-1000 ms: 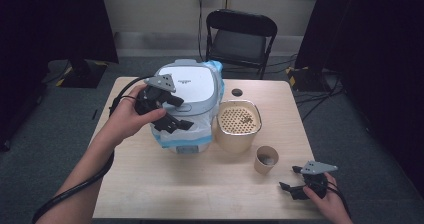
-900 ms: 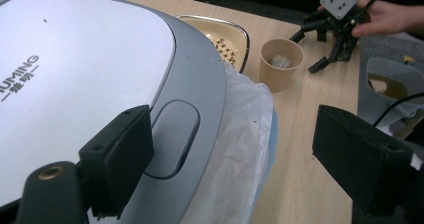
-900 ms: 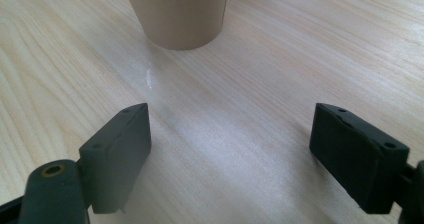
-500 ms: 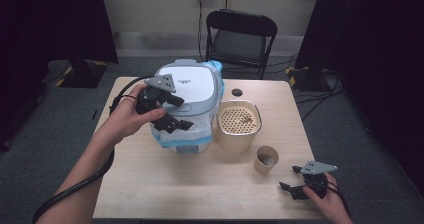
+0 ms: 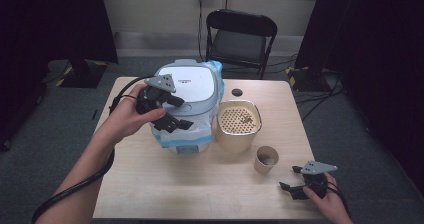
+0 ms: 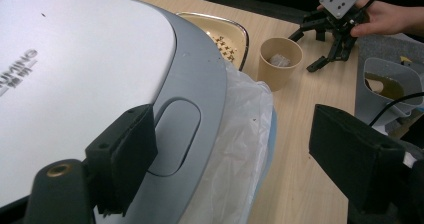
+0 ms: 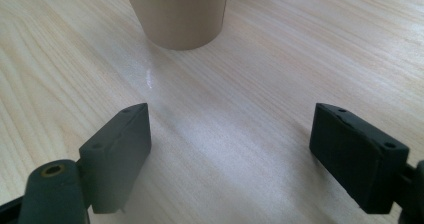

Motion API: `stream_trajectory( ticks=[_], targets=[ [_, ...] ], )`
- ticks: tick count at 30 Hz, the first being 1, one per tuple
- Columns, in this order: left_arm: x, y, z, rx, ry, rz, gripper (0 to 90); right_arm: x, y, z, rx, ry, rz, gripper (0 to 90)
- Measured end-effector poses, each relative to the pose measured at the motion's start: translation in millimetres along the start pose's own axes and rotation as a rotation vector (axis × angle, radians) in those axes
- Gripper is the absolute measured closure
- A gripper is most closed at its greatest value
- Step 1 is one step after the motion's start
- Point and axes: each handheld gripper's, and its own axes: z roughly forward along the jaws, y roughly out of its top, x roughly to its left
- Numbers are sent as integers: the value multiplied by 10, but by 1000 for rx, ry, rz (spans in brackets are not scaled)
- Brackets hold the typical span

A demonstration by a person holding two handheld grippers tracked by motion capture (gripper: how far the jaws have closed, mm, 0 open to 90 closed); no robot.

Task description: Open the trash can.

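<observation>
A white and grey rice cooker [image 5: 192, 84] stands at the back left of the table, its lid [image 6: 75, 84] down and a plastic bag [image 6: 240, 134] hanging under the rim. My left gripper [image 5: 180, 114] sits at the cooker's front. One jaw rests on the lid beside the oval release button [image 6: 175, 134], the other hangs off the edge above the table. The jaws have just been closing slightly, with the lid's front rim between them, and still stand wide apart. My right gripper [image 5: 289, 178] rests open on the table, aimed at a paper cup [image 5: 266, 159].
A tan container [image 5: 239, 126] with a perforated insert stands right of the cooker. A small black disc [image 5: 237, 92] lies behind it. A black folding chair [image 5: 240, 34] stands beyond the wooden table [image 5: 200, 189]. A grey scoop-like holder [image 6: 390, 84] hangs past the table edge.
</observation>
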Motion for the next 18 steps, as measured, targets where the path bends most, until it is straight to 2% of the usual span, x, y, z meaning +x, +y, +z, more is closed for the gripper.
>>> stream_trajectory(
  ticks=[6, 9, 18],
  targets=[
    [-13, 12, -4, 12, 21, 33, 190, 2, 0, -1, 1, 0, 2, 162],
    [-34, 4, -32, 13, 37, 26, 200, 0, -1, -2, 2, 3, -2, 162],
    [-104, -184, -178, -18, 13, -24, 169, 0, 0, -2, 2, 3, -2, 162]
  ],
)
